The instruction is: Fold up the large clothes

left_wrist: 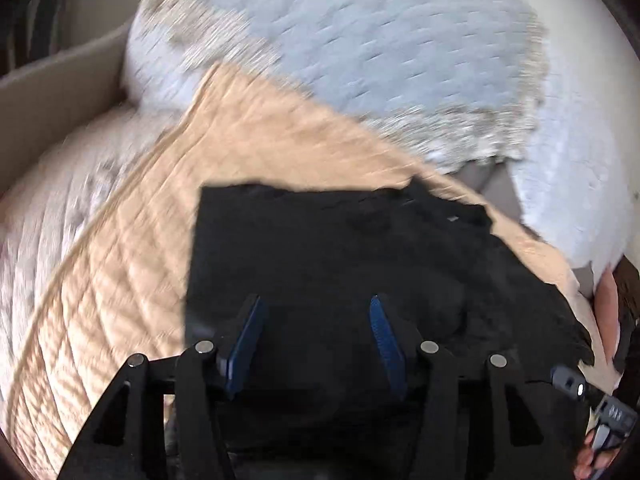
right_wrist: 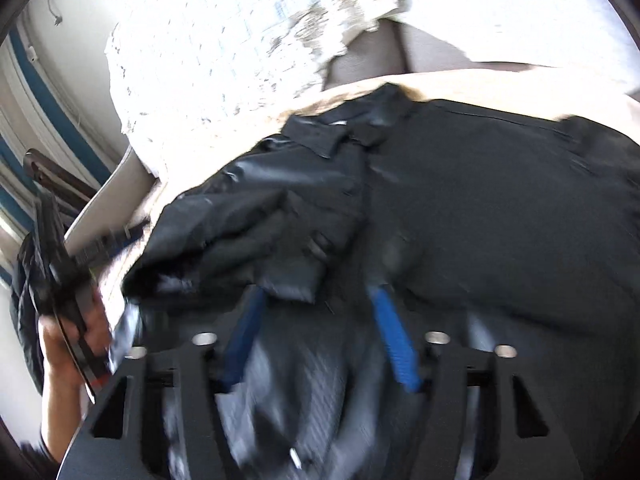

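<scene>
A large black garment (left_wrist: 328,248) lies spread on a tan quilted blanket (left_wrist: 248,148). In the right wrist view the garment (right_wrist: 500,200) shows a collar at the top and a shiny, rumpled sleeve (right_wrist: 248,216) folded in on the left. My left gripper (left_wrist: 316,300) hovers over the garment's near part, jaws apart, nothing pinched between the blue pads (left_wrist: 245,340). My right gripper (right_wrist: 316,292) is also low over the garment, jaws apart, with loose black fabric bunched between and under its fingers (right_wrist: 394,340). The view is blurred and the pads do not visibly press on the fabric.
A pale textured bedspread (left_wrist: 380,40) covers the bed beyond the tan blanket. A cardboard box wall (left_wrist: 60,92) stands at the left. A person's hand (right_wrist: 88,332) holds the other gripper at the left edge of the right wrist view. A wall with blue stripes (right_wrist: 52,112) lies behind.
</scene>
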`<state>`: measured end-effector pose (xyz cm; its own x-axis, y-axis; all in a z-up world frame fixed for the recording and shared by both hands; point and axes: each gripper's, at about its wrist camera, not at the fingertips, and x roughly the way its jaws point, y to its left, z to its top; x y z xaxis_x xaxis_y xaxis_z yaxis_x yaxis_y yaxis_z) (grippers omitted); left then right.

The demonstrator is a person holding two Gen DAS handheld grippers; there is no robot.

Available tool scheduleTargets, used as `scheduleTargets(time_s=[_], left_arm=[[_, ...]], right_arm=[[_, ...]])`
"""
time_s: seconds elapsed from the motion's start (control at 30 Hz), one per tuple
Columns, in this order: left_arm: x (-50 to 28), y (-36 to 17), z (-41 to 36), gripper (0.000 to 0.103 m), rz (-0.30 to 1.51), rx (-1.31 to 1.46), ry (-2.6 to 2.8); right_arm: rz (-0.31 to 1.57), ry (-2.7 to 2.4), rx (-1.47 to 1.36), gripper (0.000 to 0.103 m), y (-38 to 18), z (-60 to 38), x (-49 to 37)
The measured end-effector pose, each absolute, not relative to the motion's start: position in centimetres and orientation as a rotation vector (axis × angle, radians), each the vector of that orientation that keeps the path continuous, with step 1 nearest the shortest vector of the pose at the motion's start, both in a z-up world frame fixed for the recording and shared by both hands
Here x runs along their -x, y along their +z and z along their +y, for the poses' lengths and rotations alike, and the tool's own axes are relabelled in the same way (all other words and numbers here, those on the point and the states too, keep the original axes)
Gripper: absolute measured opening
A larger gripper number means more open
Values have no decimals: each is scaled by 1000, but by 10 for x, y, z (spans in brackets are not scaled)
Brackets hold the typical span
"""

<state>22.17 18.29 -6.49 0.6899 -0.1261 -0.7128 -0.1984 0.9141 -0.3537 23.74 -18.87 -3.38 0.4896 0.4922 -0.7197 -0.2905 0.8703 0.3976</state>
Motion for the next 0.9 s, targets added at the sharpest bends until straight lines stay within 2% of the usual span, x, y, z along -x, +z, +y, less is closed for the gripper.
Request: scheduleTargets(time_s=[0.07, 0.2, 0.33, 0.47, 0.6, 0.77, 0.83, 0.9], left_arm=[[-223, -79, 188, 49, 867, 433, 80], [-237, -84, 180, 49, 877, 358, 94], [-239, -81, 183, 49, 888, 372, 99], [-215, -75, 180, 49, 872, 322, 101], [-227, -91, 174, 49, 942, 244, 121], [-205, -64, 163, 49, 902, 255, 85], [-193, -52, 149, 55, 869, 227, 30], [-185, -43, 132, 55, 844, 204, -36]], right_arm=[[966, 510, -214, 38, -43, -163, -263], [1082, 519, -112, 30, -85, -127, -313], [1068, 484, -150, 30, -78, -128, -331], [996, 481, -115, 32, -58, -133, -306], [1073, 455, -17, 33, -88, -128, -302], [1007, 448, -61, 34, -59, -143, -285], [970, 452, -65, 35, -46, -156, -266], [949, 455, -91, 37, -40, -174, -246]])
